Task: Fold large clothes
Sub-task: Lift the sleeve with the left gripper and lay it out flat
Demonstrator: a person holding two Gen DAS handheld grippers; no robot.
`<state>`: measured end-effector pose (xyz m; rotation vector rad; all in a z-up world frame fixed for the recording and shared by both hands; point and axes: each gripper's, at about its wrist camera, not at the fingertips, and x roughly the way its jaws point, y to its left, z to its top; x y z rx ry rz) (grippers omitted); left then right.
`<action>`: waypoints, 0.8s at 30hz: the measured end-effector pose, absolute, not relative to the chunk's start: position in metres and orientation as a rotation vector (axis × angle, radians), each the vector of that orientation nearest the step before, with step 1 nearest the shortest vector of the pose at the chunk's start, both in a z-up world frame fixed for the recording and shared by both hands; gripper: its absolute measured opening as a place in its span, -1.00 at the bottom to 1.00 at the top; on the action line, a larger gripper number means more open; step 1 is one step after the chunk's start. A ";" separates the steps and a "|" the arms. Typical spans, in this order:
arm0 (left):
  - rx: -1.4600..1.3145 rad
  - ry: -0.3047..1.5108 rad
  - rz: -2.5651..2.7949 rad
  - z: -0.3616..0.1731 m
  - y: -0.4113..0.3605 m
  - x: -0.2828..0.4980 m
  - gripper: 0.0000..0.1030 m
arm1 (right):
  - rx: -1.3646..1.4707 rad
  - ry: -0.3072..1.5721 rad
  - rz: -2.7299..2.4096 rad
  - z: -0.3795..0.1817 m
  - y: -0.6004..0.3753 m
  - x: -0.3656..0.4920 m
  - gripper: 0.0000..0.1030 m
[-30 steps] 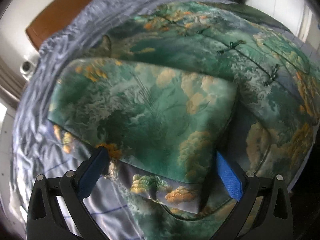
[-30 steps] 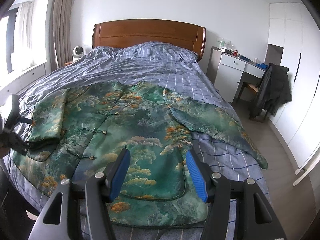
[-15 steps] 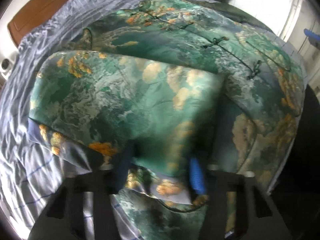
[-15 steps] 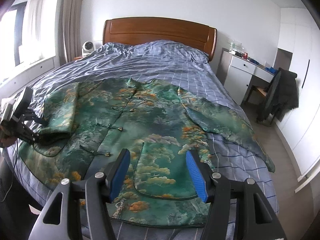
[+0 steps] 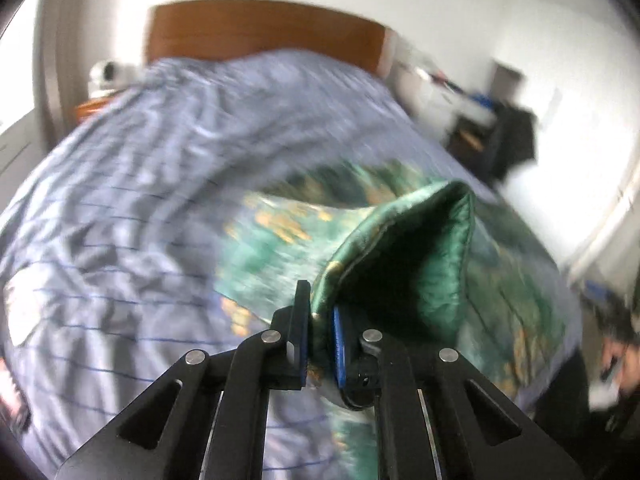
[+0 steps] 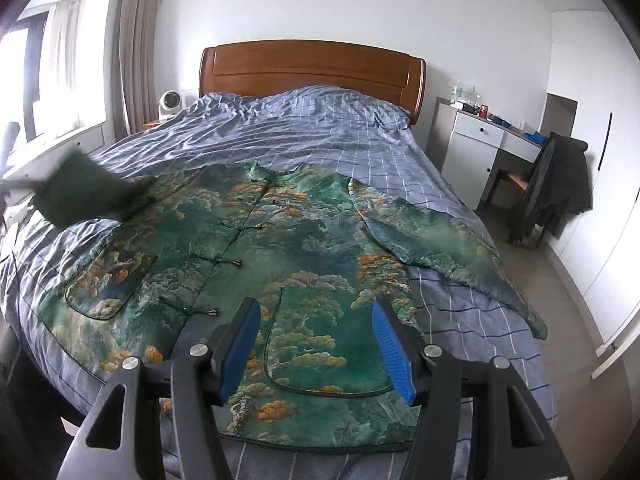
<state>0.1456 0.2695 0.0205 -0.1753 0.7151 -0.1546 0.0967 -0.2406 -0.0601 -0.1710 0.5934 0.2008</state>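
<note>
On the bed [image 6: 360, 152] lies one jacket [image 6: 288, 248], green with orange clouds, front up, two patch pockets showing. One sleeve [image 5: 408, 256] is raised off the bed, pinched in the left gripper [image 5: 320, 340], whose jaws have just clamped on it. Right gripper [image 6: 316, 344] hangs released above the hem.

The jacket [image 6: 288, 264] is lying spread on the bed [image 6: 320, 140]; the headboard [image 6: 312, 68] is standing behind; the desk [image 6: 488, 136] and chair [image 6: 516, 184] are sitting to the right.
</note>
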 end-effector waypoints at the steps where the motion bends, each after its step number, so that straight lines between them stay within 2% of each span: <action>1: -0.197 0.699 -0.097 0.026 0.290 0.144 -0.84 | -0.165 0.594 0.203 -0.061 -0.240 0.097 0.15; 5: -0.270 0.677 0.136 0.028 0.360 0.141 -0.83 | -0.156 0.597 0.220 -0.063 -0.237 0.098 0.15; 7: -0.296 0.673 0.264 0.024 0.392 0.137 -0.70 | -0.158 0.594 0.230 -0.062 -0.235 0.097 0.15; 8: -0.317 0.672 0.325 0.019 0.408 0.131 -0.53 | -0.159 0.592 0.232 -0.062 -0.233 0.096 0.15; 9: -0.338 0.672 0.382 0.014 0.422 0.125 -0.48 | -0.160 0.590 0.234 -0.062 -0.232 0.095 0.15; 12: -0.405 0.687 0.467 -0.007 0.445 0.105 -0.44 | -0.153 0.585 0.230 -0.061 -0.233 0.092 0.15; 15: -0.426 0.712 0.459 -0.028 0.431 0.089 -0.02 | -0.144 0.592 0.224 -0.063 -0.234 0.092 0.15; 18: -0.385 0.747 0.403 -0.044 0.388 0.080 0.26 | -0.141 0.605 0.222 -0.067 -0.235 0.095 0.15; 24: -0.371 0.819 0.192 -0.064 0.303 0.082 0.59 | -0.132 0.618 0.230 -0.070 -0.234 0.098 0.15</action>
